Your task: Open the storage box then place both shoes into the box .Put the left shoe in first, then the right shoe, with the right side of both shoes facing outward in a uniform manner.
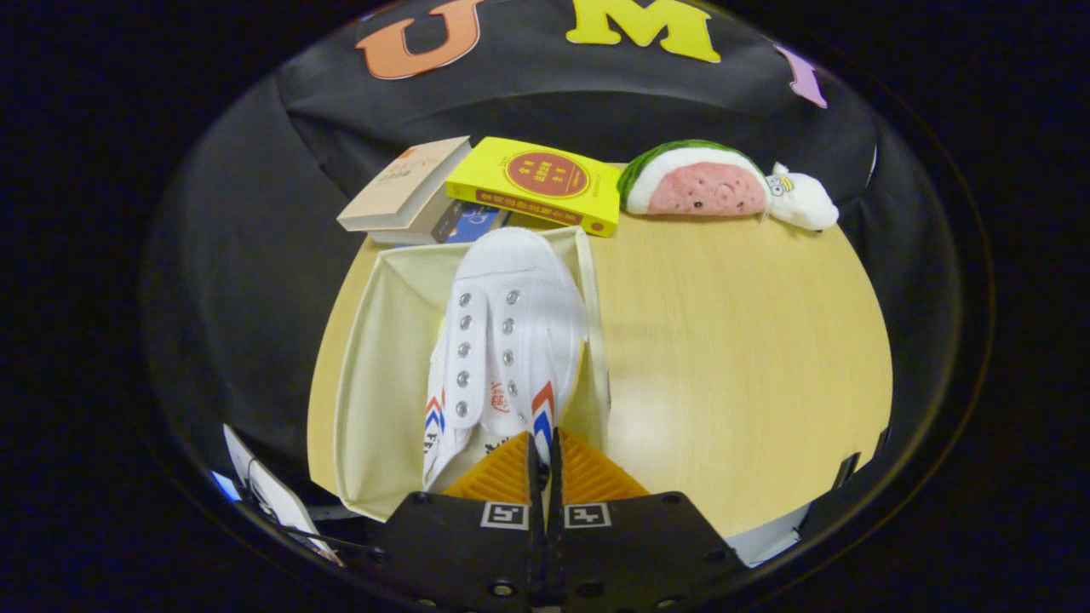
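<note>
Just ahead of the fingers (543,464), a white canvas shoe (507,340) hangs over the open cloth box (383,358), toe pointing away. The fingers are pressed together on its heel edge. The shoe looks light and soft, so the thin heel rim may slip or fold. The wooden bench (732,358) is smooth; books (477,191) and a plush toy (724,183) lie beyond.

The yellow book's (538,185) cover print, the tan book's (405,183) lettering and the shoe's (502,340) red mark are too small to read
</note>
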Tool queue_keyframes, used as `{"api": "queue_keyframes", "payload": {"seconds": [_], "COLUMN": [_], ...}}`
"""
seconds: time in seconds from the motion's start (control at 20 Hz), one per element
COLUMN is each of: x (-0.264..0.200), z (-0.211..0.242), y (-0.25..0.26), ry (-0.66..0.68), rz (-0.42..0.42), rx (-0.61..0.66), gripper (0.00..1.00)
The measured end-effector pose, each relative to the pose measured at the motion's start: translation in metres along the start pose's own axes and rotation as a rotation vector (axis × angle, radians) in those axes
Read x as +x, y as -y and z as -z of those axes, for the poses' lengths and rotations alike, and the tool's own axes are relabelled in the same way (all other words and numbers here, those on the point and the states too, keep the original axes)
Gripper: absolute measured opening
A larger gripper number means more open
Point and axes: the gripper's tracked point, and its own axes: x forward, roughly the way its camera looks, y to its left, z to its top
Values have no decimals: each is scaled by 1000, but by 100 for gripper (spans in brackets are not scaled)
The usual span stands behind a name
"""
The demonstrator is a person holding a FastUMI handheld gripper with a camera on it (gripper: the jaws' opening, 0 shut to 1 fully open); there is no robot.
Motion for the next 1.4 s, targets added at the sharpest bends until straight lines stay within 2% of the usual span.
{"api": "queue_keyframes", "payload": {"seconds": [0.15, 0.4, 0.45, 0.55, 0.65, 0.7, 0.8, 0.95, 1.2, 1.4], "x": [17, 25, 25, 14, -3, -18, -45, -86, -154, -194], "z": [8, 7, 10, 8, -4, -10, -22, -32, -48, -45], "y": [2, -2, -5, -11, -11, -12, -8, 6, 56, 104], "ry": [-41, -12, -9, 23, 86, 112, 173, 257, 444, 533], "rz": [19, 61, 55, 37, 36, 33, 25, 40, 107, 181], "rx": [30, 9, 12, 14, -14, -20, -15, -14, 7, 1], "gripper": [0, 3, 6, 21, 22, 36, 48, 54, 75, 91]}}
